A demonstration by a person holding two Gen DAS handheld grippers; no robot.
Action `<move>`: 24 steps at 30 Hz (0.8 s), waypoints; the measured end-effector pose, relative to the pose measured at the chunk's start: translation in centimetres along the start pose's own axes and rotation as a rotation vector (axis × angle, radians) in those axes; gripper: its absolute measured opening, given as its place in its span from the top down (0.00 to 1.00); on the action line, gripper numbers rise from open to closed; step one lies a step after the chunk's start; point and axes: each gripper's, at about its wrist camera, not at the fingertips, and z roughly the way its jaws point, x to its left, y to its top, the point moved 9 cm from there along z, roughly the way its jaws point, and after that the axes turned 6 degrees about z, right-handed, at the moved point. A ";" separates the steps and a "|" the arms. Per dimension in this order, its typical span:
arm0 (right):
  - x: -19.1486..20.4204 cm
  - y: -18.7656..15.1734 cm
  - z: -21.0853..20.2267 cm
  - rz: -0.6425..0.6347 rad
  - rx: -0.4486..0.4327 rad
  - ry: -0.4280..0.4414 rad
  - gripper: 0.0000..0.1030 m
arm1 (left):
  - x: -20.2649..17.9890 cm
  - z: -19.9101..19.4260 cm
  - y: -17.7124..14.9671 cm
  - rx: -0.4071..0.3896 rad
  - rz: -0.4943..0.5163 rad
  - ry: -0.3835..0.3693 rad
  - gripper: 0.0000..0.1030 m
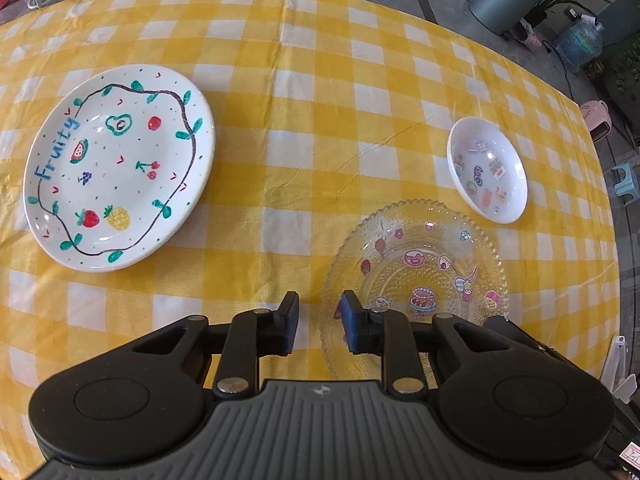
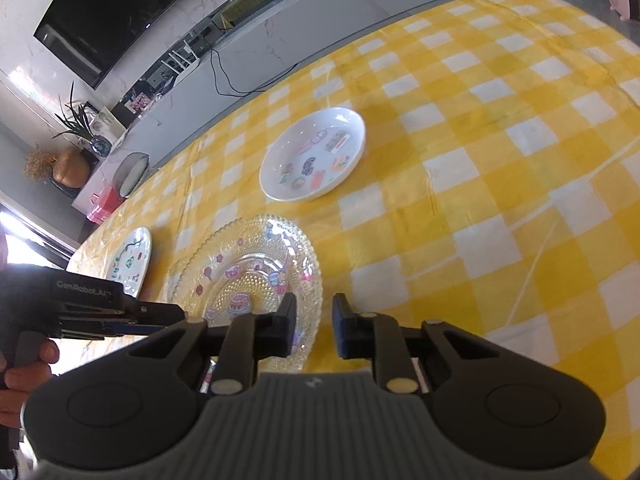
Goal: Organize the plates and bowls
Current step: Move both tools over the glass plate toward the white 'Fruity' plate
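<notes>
Plates sit on a yellow checked tablecloth (image 1: 320, 128). Left gripper (image 1: 319, 322) hangs with its jaws parted and nothing between them; the clear glass plate (image 1: 416, 276) lies just ahead to its right, the white fruit-painted plate (image 1: 116, 168) ahead to its left, the small white sticker dish (image 1: 486, 170) farther right. Right gripper (image 2: 315, 330) is likewise parted and holds nothing, glass plate (image 2: 248, 276) just ahead-left, sticker dish (image 2: 314, 154) beyond
</notes>
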 end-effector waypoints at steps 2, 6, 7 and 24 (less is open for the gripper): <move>-0.2 0.0 0.2 0.025 0.004 0.022 0.90 | -0.3 0.1 0.1 -0.002 0.004 -0.006 0.79; -0.7 0.0 0.2 0.060 0.005 0.042 0.94 | -0.6 0.1 0.1 -0.008 0.004 0.006 0.85; -0.7 -0.1 0.2 0.065 0.006 0.047 0.95 | -0.6 0.1 0.1 -0.012 0.000 0.014 0.85; -1.8 -1.2 -5.5 0.061 -0.003 0.012 0.95 | -4.9 -3.9 -4.7 -0.085 -0.018 -0.002 0.89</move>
